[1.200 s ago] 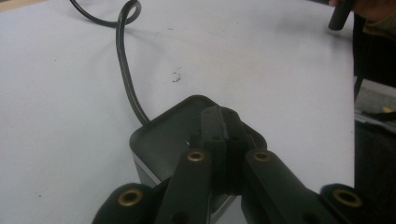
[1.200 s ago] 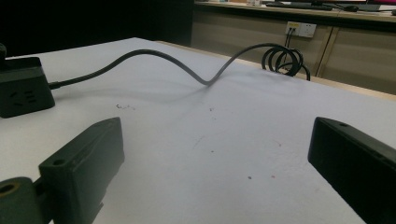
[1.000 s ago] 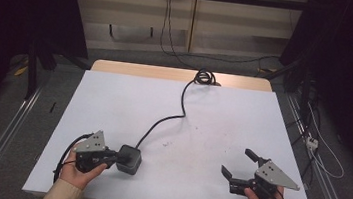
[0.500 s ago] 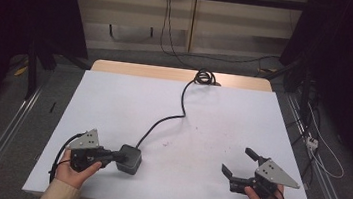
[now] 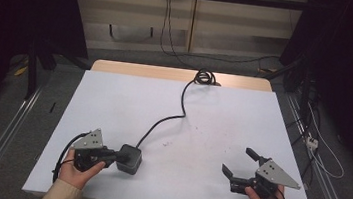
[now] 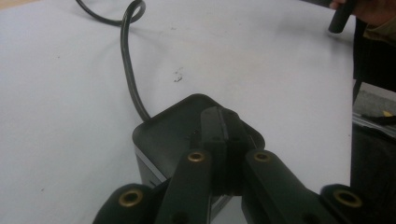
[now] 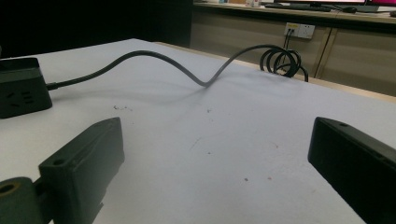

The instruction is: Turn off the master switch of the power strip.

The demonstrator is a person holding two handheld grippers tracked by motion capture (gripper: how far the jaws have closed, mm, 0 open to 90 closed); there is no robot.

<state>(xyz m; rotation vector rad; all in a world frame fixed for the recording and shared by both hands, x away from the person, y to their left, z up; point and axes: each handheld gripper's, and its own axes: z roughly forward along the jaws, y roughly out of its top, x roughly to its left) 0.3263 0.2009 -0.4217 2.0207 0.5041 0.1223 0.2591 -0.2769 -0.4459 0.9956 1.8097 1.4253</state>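
No writing can be read on any thing. The black socket cube (image 5: 130, 159) sits in the lower left of the high view on the white table (image 5: 222, 120), and its cable (image 5: 164, 122) runs up to a coil at the far edge. The left gripper (image 5: 116, 157) touches the cube; the left gripper view shows its jaws pressed together over the cube's top. The right gripper view shows socket holes on the cube's side (image 7: 21, 93). The right gripper (image 5: 239, 162) is spread wide at lower right. Since the earlier frame, the left gripper and the cube have shifted a little to the right.
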